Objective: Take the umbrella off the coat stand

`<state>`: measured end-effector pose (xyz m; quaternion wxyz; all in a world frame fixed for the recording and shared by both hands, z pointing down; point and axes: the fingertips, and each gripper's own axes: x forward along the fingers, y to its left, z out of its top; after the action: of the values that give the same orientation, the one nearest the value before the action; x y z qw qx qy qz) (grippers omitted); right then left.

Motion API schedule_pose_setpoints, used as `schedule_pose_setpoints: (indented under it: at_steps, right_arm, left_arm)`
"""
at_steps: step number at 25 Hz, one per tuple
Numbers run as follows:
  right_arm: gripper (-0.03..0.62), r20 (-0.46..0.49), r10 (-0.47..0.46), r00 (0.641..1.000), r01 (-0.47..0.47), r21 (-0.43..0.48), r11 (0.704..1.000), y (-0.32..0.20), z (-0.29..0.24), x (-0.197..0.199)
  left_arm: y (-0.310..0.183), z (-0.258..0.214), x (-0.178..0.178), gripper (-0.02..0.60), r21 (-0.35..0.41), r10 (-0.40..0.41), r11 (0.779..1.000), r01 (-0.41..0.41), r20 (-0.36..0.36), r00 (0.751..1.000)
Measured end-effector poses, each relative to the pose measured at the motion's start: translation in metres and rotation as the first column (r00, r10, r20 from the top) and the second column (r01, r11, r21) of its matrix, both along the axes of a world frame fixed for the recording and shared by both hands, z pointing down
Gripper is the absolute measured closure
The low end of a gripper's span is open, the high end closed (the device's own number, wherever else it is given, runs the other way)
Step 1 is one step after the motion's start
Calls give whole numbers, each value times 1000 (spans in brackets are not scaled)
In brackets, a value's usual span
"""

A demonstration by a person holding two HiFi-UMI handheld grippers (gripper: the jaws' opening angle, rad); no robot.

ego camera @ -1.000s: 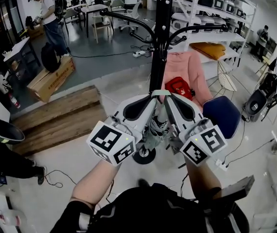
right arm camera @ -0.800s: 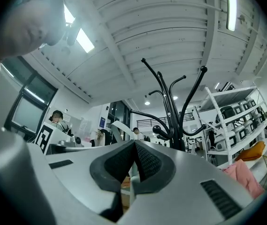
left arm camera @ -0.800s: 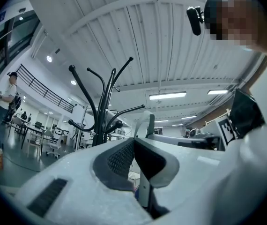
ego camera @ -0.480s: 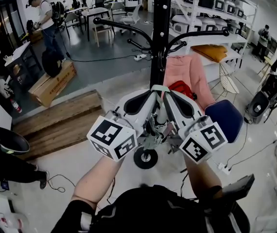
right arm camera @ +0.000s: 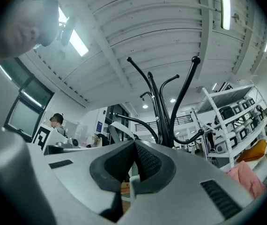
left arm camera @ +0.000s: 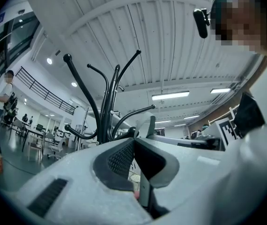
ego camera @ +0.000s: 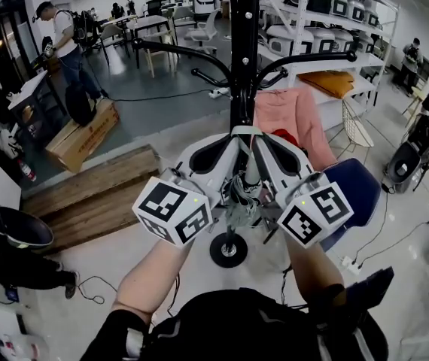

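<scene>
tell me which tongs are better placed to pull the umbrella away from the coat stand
Left, narrowly. The left tongs and right tongs are both shut on the strap beside the coat stand, but the umbrella hangs slightly nearer the left.

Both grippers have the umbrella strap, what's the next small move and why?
Probably draw both grippers back toward you, away from the black metal coat stand. The left gripper and right gripper are shut on the pale green strap, and the folded grey-green umbrella hangs close to the pole.
</scene>
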<state>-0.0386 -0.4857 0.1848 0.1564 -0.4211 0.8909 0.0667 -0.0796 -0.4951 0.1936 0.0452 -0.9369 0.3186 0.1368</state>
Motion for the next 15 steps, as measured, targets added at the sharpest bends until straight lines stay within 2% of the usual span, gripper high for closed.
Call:
schedule_pose_setpoints:
  at_steps: [15]
  right_arm:
    - [586, 27, -17, 999, 17, -23, 1000, -30, 14, 2]
  left_arm:
    - [-32, 11, 1, 569, -12, -51, 999, 51, 30, 998]
